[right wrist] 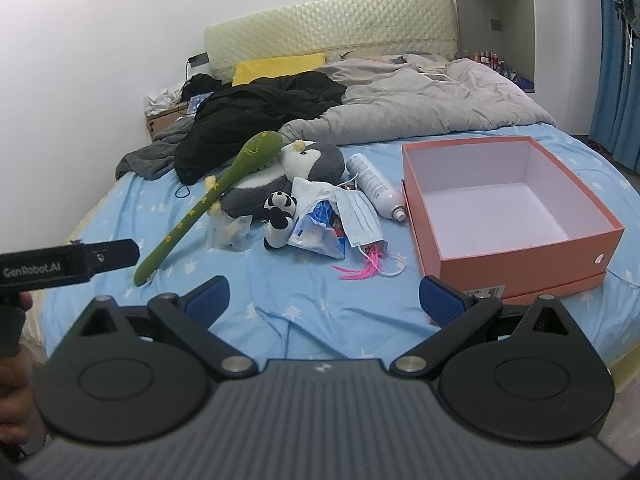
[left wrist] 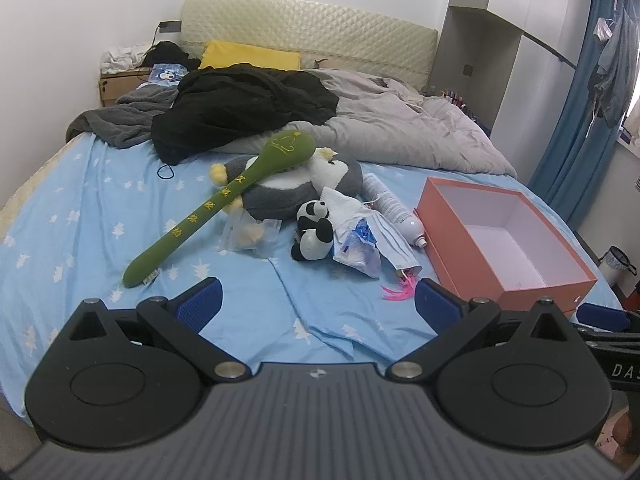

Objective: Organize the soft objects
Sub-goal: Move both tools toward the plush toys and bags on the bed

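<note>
Soft toys lie heaped in the middle of both views, on the bed [left wrist: 100, 208] with its pale blue sheet, and the order from largest down looks like this. The penguin [right wrist: 280, 184], grey and white, lies on its back at the centre of the heap and props up everything else. The green plush stick [left wrist: 216, 204] leans across its belly, head at upper centre, tail running down to the lower left of the frame; it rests there only because the penguin holds it off the sheet. The panda [left wrist: 314, 230] sits upright just in front of the penguin, touching a crumpled plastic bag [left wrist: 358, 244] beside it. A small clear packet [right wrist: 230, 232] with something yellow inside lies left of the panda; I cannot tell what it holds.

The box [right wrist: 516, 208], orange outside and white within, stands open and empty at the right of both frames, near the heap, probably set there to receive the toys. Between box and heap lie a white spray can [right wrist: 376, 188], a face mask [right wrist: 360, 216] and pink feathers [right wrist: 356, 268], none of them plush.

The left gripper [left wrist: 316, 304] and right gripper [right wrist: 324, 300] both hover over bare sheet at the bottom of their frames, jaws spread wide and holding nothing, well short of the heap. Nothing appears sorted yet.
</note>
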